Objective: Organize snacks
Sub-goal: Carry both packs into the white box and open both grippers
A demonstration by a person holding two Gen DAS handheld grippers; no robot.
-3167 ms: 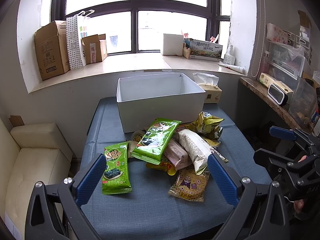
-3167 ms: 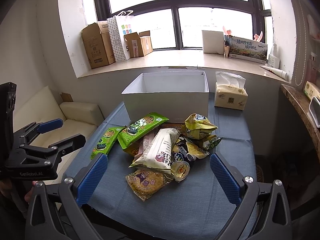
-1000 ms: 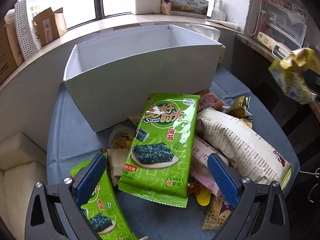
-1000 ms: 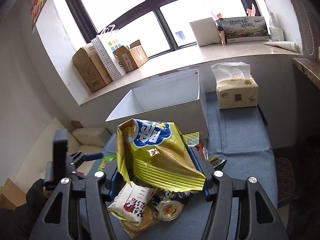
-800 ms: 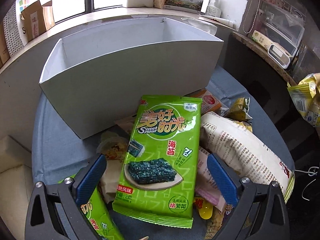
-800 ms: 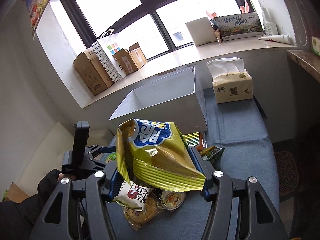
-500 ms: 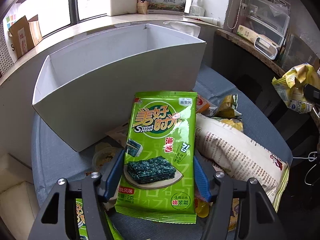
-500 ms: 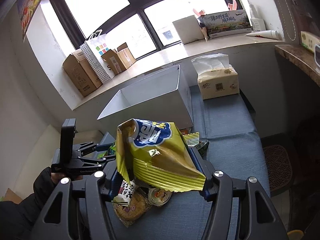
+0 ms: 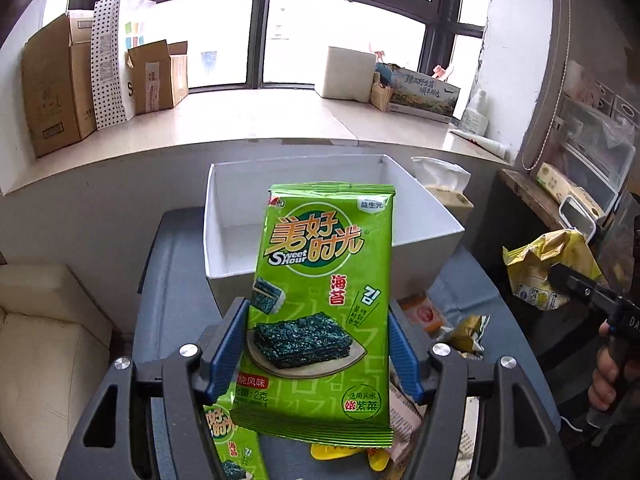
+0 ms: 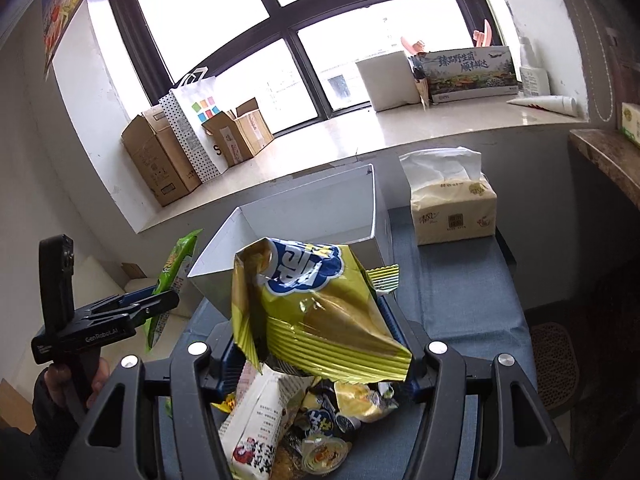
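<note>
My left gripper [image 9: 316,344] is shut on a green seaweed snack packet [image 9: 324,296] and holds it upright in the air, in front of the open white box [image 9: 424,236] on the blue table. My right gripper [image 10: 316,340] is shut on a crumpled yellow chip bag [image 10: 316,312] and holds it above the snack pile, near the white box [image 10: 304,208]. The yellow bag also shows at the right of the left wrist view [image 9: 540,268]. The green packet shows at the left of the right wrist view [image 10: 172,276].
Loose snacks lie on the blue table: a second green packet [image 9: 232,452], a white bag [image 10: 256,428], a jelly cup [image 10: 324,456]. A tissue pack [image 10: 452,208] stands right of the box. Cardboard boxes [image 9: 52,92] sit on the windowsill. A cream sofa [image 9: 44,344] is at the left.
My left gripper has closed on the green seaweed packet and lifted it off the pile. My right gripper still holds the yellow bag raised.
</note>
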